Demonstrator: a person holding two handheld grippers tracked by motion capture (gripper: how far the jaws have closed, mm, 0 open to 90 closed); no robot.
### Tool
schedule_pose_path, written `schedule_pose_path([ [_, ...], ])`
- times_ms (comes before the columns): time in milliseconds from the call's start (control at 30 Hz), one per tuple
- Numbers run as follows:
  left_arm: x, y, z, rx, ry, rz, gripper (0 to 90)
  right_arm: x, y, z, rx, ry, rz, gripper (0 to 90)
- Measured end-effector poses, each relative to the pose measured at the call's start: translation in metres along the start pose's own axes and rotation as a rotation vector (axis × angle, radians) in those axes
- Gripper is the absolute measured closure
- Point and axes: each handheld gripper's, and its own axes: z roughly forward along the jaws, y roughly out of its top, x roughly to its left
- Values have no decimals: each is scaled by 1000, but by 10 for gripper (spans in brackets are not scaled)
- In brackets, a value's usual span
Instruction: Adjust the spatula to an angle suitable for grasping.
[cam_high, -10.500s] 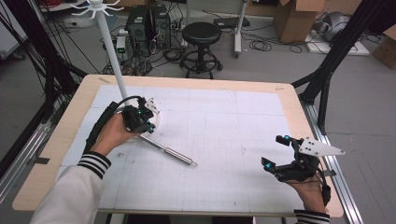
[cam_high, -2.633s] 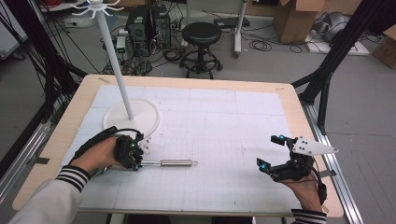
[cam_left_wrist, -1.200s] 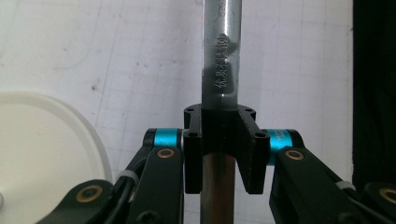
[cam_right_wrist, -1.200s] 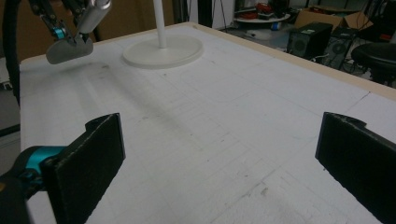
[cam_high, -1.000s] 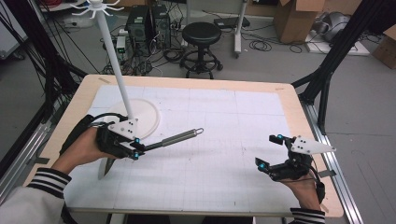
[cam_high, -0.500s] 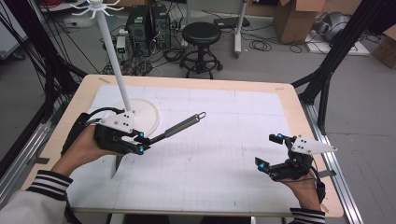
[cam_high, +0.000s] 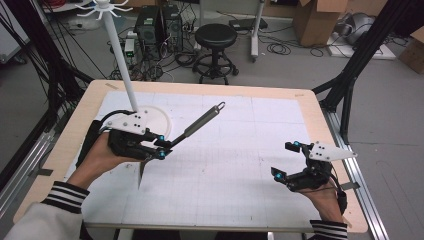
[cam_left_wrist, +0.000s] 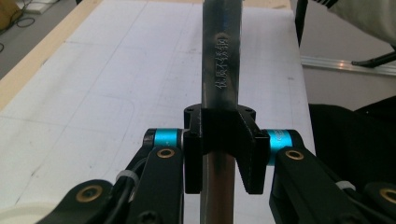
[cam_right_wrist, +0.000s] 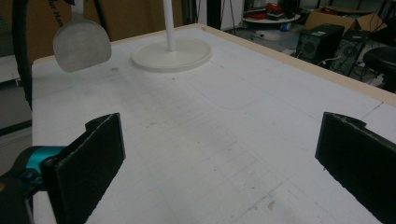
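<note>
One metal spatula (cam_high: 187, 130) is in hand: the left gripper (cam_high: 161, 145) clamps it across the shaft, near the table's left edge and lifted clear of the surface. Its handle slants up toward the far side, ending in a hanging loop over the middle of the table, while its flat blade points down toward the near-left corner. In the left gripper view the two black jaws press narrowly on either side of the engraved steel neck (cam_left_wrist: 220, 60), which runs straight up between them. In the right gripper view the blade (cam_right_wrist: 82, 44) hangs in the air near the rack's base. There are two grippers; the right gripper (cam_high: 284, 161) hovers near the table's right edge, toward the near-right corner, its jaws spread wide with nothing between them, well apart from the spatula. One white hook rack (cam_high: 121, 55) stands on a round base toward the far-left corner, just beyond the left gripper. The table (cam_high: 240, 90) has a pale wooden rim and a white gridded sheet. Beyond it, on the grey floor, are one black stool (cam_high: 215, 36), computer towers (cam_high: 161, 22), cardboard boxes (cam_high: 315, 20) and loose cables.
</note>
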Motion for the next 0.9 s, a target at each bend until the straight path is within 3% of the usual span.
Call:
schedule_pose_path([
  [167, 0, 3, 1, -45, -2, 12, 746, 1, 2, 2, 2, 23, -3, 4],
  [233, -1, 4, 1, -63, -4, -2, 746, 1, 4, 3, 4, 29, -9, 4],
  [400, -3, 6, 0, -80, 3, 13, 746, 1, 12, 3, 4, 45, -1, 4],
  [500, -4, 6, -1, -103, 3, -6, 746, 1, 18, 4, 3, 52, -4, 4],
  [900, -8, 8, 4, -122, -27, 6, 746, 3, 44, 12, -13, 113, -10, 4],
])
